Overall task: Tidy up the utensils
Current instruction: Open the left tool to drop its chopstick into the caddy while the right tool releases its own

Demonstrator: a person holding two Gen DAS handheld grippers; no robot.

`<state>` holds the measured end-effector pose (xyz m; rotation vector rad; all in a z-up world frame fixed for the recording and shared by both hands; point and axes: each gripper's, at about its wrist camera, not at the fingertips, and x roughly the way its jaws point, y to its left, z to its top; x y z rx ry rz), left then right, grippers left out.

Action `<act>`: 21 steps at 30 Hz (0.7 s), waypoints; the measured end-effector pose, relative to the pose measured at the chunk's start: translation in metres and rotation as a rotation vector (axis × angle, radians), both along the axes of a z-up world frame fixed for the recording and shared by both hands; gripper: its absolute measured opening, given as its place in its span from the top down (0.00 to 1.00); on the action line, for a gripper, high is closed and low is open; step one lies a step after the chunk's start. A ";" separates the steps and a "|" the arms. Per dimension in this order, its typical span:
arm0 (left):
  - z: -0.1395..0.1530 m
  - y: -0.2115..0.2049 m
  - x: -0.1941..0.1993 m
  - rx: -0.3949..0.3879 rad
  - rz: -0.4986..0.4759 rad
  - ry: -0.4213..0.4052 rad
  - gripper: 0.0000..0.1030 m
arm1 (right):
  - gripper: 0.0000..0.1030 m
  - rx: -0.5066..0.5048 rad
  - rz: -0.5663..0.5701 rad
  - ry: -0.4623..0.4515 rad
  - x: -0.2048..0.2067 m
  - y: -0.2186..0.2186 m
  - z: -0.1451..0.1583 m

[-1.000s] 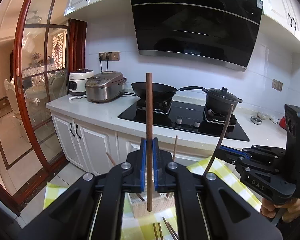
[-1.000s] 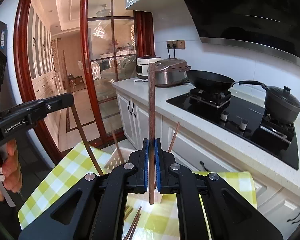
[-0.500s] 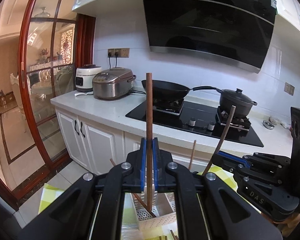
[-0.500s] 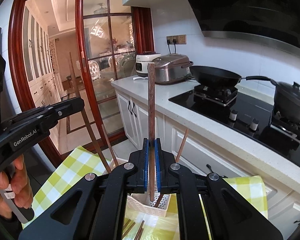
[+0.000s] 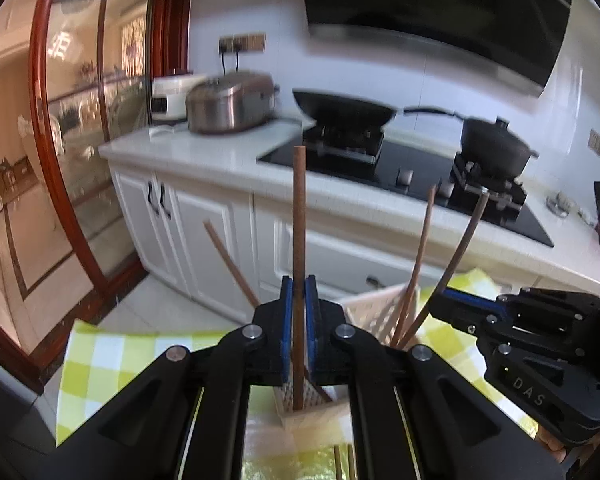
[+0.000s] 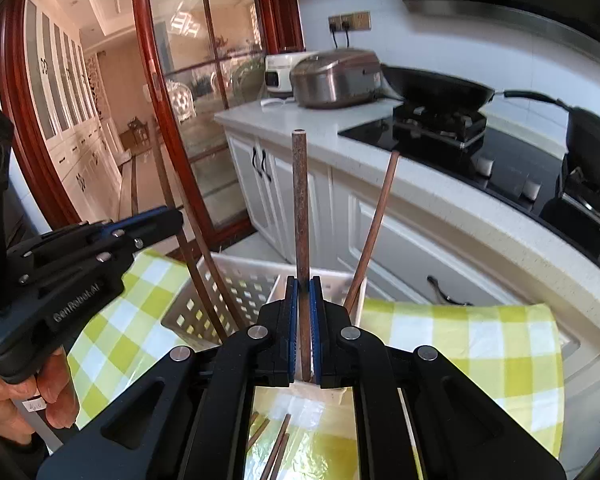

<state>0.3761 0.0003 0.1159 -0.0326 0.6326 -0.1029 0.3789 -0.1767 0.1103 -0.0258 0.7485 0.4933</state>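
Left wrist view: the left claw [image 5: 297, 332] pinches a chopstick [image 5: 299, 216] upright, tip over the slotted holder [image 5: 364, 312] near the table's far edge. The right claw [image 6: 305, 332] likewise grips its own chopstick [image 6: 301, 200]. Best lowered straight, tip inside the compartment, then released gently.

A steel rice cooker [image 5: 230, 102] sits at upper middle, a black wok [image 5: 342, 106] just right of it, a lidded black pot [image 5: 494, 148] farther right, white cabinet doors [image 5: 176, 236] below.

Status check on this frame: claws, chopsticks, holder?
Left claw shut on chopstick, right claw shut on its own. Both upright over the white holder. More chopsticks already inside; nothing blocking.
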 end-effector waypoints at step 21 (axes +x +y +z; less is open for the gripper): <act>-0.005 0.025 -0.038 -0.097 -0.016 -0.002 0.70 | 0.54 -0.041 -0.089 -0.082 -0.039 -0.037 -0.005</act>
